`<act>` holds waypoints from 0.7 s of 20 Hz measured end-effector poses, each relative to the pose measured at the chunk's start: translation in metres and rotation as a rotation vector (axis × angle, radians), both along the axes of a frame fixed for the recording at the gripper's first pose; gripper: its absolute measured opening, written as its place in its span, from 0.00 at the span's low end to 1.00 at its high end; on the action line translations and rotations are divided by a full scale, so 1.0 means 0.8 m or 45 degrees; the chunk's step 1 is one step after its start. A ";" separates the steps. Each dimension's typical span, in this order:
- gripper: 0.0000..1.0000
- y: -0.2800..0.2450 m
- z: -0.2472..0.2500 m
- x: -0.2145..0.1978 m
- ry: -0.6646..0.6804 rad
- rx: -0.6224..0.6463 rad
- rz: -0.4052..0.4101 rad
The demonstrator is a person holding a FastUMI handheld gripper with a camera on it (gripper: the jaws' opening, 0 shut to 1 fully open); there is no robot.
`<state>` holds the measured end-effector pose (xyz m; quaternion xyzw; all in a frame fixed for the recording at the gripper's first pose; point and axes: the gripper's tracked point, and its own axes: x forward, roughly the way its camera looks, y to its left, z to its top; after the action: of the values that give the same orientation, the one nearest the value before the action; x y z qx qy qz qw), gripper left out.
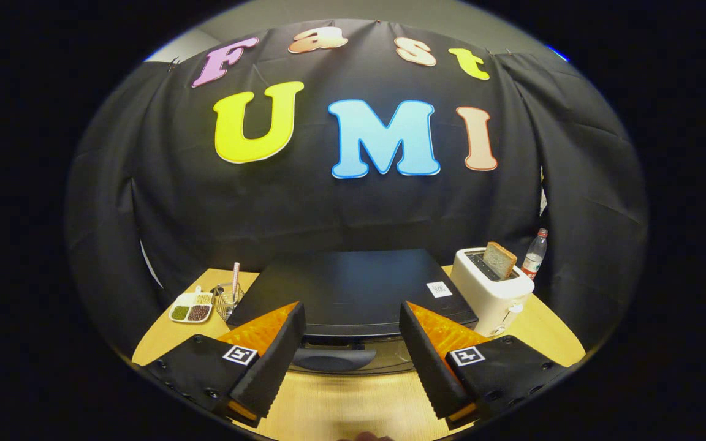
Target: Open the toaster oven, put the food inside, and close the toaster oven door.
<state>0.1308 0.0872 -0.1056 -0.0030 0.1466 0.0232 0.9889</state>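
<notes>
A black toaster oven [353, 291] sits on the wooden table [353, 404], seen from above and in front, its door shut. Its dark curved door handle [333, 358] lies between my two fingers. My gripper [350, 309] is open, hovering just in front of and above the oven, with nothing between the orange-and-black fingers [267, 343]. A slice of toast [500, 260] stands upright in a white pop-up toaster [493, 289] to the right of the oven.
Left of the oven stand a clear glass with a straw [228, 299] and a white divided dish of beans [191, 308]. A plastic bottle with a red cap [534, 252] stands behind the white toaster. Bare table shows in front of the oven.
</notes>
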 end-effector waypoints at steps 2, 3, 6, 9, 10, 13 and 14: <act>0.98 0.004 -0.022 0.007 0.060 0.000 0.007; 0.98 0.006 -0.033 0.008 0.084 0.000 0.005; 0.98 0.009 -0.053 0.013 0.122 -0.020 0.003; 0.98 0.013 -0.068 0.017 0.139 -0.068 0.009; 0.98 0.014 -0.072 0.018 0.145 -0.068 0.010; 0.98 0.020 -0.076 0.024 0.150 -0.051 0.012; 0.98 0.021 -0.074 0.024 0.156 -0.041 0.012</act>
<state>0.1501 0.1038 -0.1648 -0.0180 0.2072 0.0259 0.9778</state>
